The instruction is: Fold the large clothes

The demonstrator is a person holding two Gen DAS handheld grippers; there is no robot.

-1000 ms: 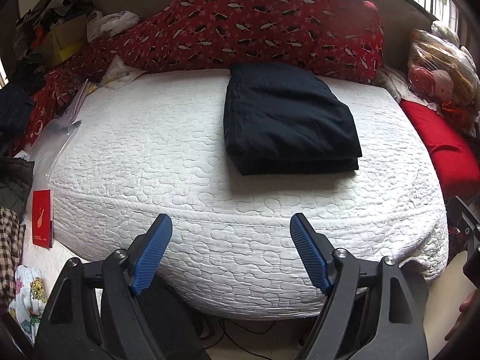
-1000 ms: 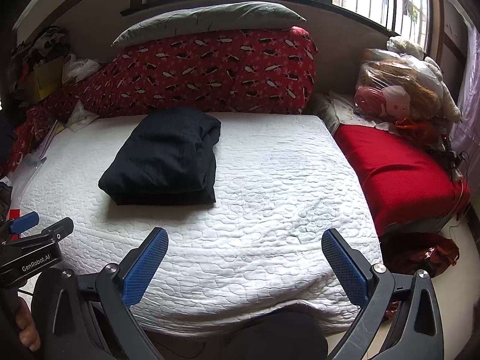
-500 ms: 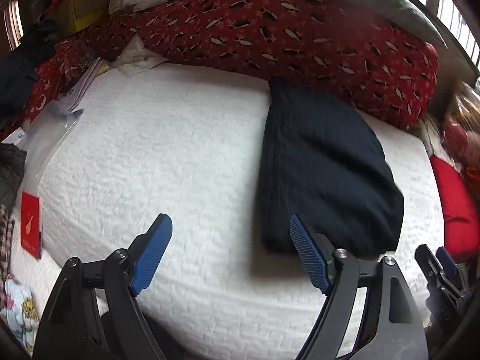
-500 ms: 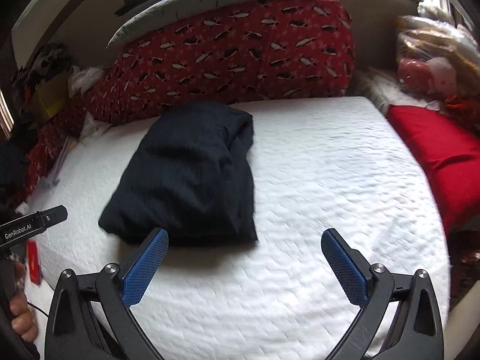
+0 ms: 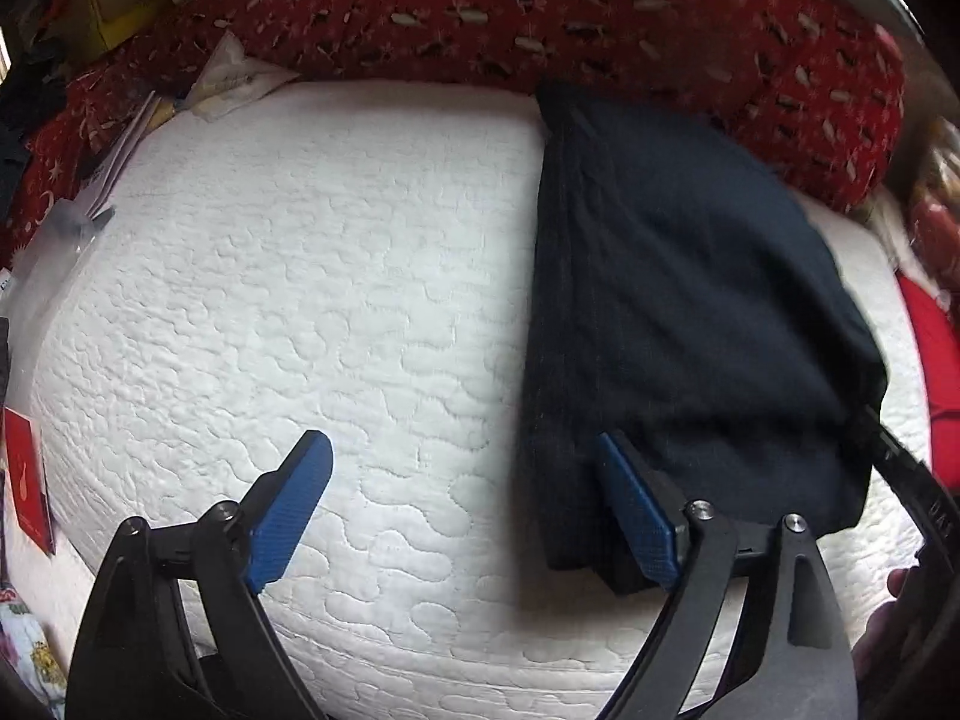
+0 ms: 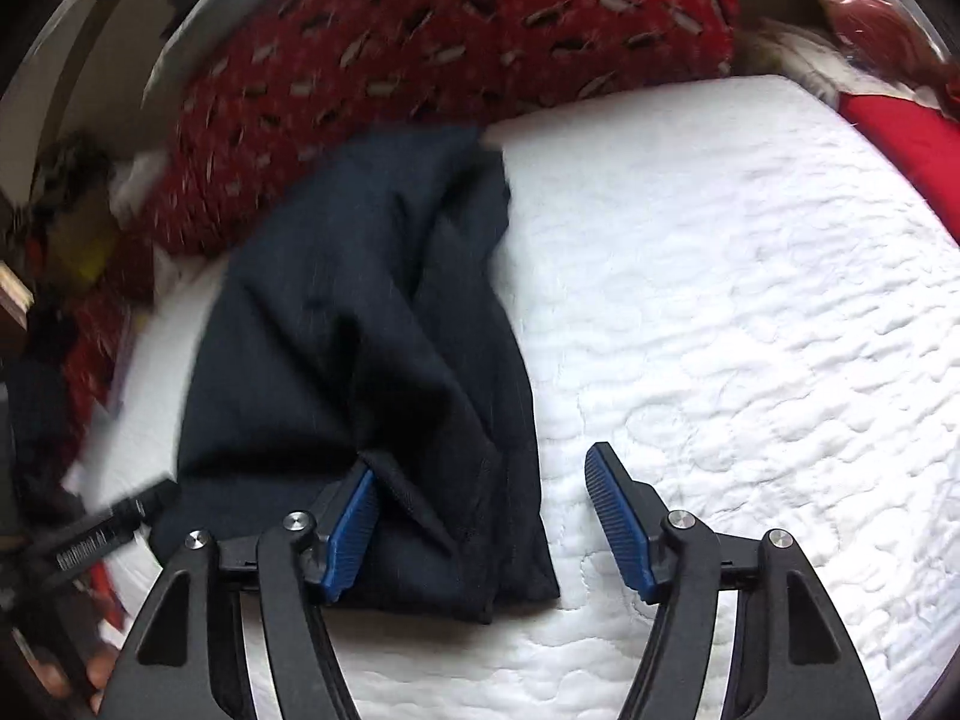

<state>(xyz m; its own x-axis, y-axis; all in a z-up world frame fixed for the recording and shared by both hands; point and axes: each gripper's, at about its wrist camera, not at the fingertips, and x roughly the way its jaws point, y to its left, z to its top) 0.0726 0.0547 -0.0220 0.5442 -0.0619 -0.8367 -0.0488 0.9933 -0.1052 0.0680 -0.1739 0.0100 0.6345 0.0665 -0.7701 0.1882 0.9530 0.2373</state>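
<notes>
A folded dark navy garment (image 5: 690, 312) (image 6: 360, 300) lies on the white quilted mattress (image 5: 300, 300) (image 6: 750, 300). My left gripper (image 5: 462, 510) hovers low over the bed at the garment's near left corner. Its jaws are opening; the right pad (image 5: 636, 516) rests over the cloth's edge, the left pad over bare mattress. My right gripper (image 6: 486, 531) straddles the garment's near right corner and its jaws are closing. The left pad (image 6: 351, 540) sits tucked against a fold, while the right pad (image 6: 618, 522) stands off the cloth.
A red patterned quilt roll (image 5: 540, 12) (image 6: 450, 30) runs along the back of the bed. A red cushion (image 6: 900, 132) borders the right side. Papers (image 5: 120, 144), a red envelope (image 5: 24, 468) and piled clutter sit at the left.
Both grippers came forward and down from the bed's front edge to the garment's near corners. The right jaws have narrowed around the corner; the left jaws spread slightly.
</notes>
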